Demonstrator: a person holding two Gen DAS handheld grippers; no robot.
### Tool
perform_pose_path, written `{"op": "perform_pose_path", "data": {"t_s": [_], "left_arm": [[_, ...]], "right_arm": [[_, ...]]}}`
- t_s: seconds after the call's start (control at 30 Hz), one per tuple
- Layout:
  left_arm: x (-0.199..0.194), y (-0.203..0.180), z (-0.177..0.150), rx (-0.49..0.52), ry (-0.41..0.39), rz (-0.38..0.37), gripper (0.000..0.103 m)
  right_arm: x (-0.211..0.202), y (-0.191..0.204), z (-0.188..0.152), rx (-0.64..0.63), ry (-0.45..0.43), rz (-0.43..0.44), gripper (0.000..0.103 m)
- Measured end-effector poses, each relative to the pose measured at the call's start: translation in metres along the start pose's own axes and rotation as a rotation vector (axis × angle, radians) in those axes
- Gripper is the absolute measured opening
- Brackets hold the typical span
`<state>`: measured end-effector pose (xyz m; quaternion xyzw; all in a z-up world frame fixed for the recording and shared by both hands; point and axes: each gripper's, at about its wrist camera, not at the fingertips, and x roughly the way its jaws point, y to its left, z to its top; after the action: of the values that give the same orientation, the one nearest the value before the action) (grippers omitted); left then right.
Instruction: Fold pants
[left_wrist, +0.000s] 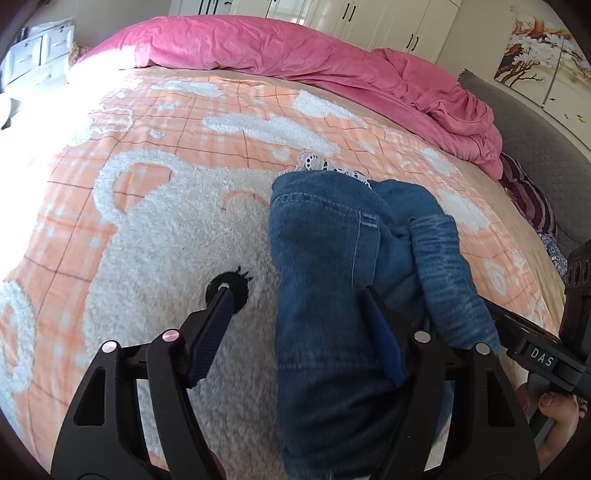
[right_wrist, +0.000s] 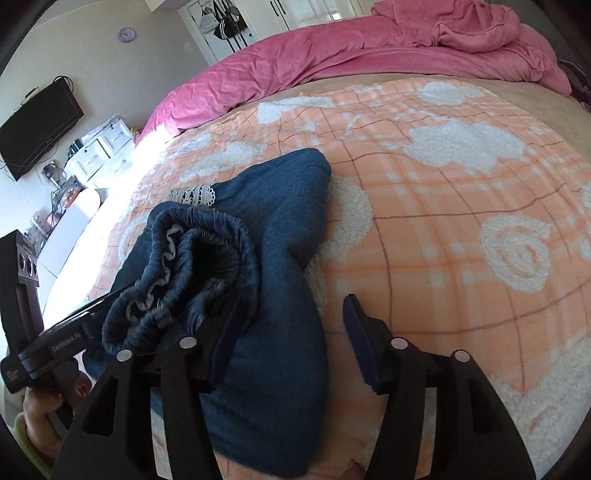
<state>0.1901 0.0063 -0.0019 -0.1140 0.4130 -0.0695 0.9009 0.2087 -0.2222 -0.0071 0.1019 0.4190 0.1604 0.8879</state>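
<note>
The blue denim pants (left_wrist: 325, 258) lie folded in a thick bundle on the bed, with white lace trim (left_wrist: 317, 164) peeking out at the far end. My left gripper (left_wrist: 295, 290) stands open around the near part of the bundle: the denim rests against its right finger, while the left finger is clear of it on the blanket. In the right wrist view the pants (right_wrist: 280, 221) show their gathered elastic waistband (right_wrist: 192, 251) on top. My right gripper (right_wrist: 291, 301) is open too. Denim drapes over its left finger, and its right pad (right_wrist: 360, 343) is bare.
An orange checked blanket (left_wrist: 147, 221) with fluffy white patches covers the bed. A rumpled pink duvet (left_wrist: 295, 51) runs along the far side. White drawers (right_wrist: 107, 144) and a wall TV (right_wrist: 40, 125) stand beyond the bed's left edge. A grey headboard (left_wrist: 528, 133) is at right.
</note>
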Motion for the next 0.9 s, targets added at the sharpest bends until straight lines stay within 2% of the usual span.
{"op": "perform_pose_path", "data": {"t_s": [0.07,0.13,0.17,0.33,0.37,0.57,0.7,0.77,0.9], "left_arm": [[-0.007,0.001,-0.003,0.003,-0.006,0.005,0.069],[-0.014,0.002,-0.005,0.003,-0.014,0.006,0.075],[-0.018,0.002,-0.007,0.008,-0.022,0.01,0.076],[-0.037,0.007,-0.023,0.01,-0.043,0.023,0.082],[-0.04,0.008,-0.026,0.006,-0.047,0.021,0.083],[-0.065,0.001,-0.045,0.03,-0.094,0.034,0.092],[-0.076,0.0,-0.058,0.028,-0.1,0.028,0.093],[-0.081,0.0,-0.062,0.027,-0.113,0.033,0.093],[-0.092,0.0,-0.069,0.023,-0.137,0.037,0.093]], "right_arm": [[-0.007,-0.002,-0.004,-0.013,-0.01,-0.025,0.056],[-0.012,-0.002,-0.008,-0.02,-0.023,-0.058,0.062],[-0.016,-0.002,-0.01,-0.015,-0.03,-0.058,0.07],[-0.033,-0.005,-0.021,0.007,-0.064,-0.055,0.072],[-0.037,-0.006,-0.025,0.011,-0.072,-0.051,0.077],[-0.062,-0.005,-0.039,0.0,-0.137,-0.034,0.088],[-0.077,-0.004,-0.051,-0.001,-0.172,-0.013,0.089],[-0.084,-0.003,-0.057,-0.004,-0.189,-0.014,0.095],[-0.1,0.004,-0.067,-0.044,-0.243,-0.027,0.097]]}}
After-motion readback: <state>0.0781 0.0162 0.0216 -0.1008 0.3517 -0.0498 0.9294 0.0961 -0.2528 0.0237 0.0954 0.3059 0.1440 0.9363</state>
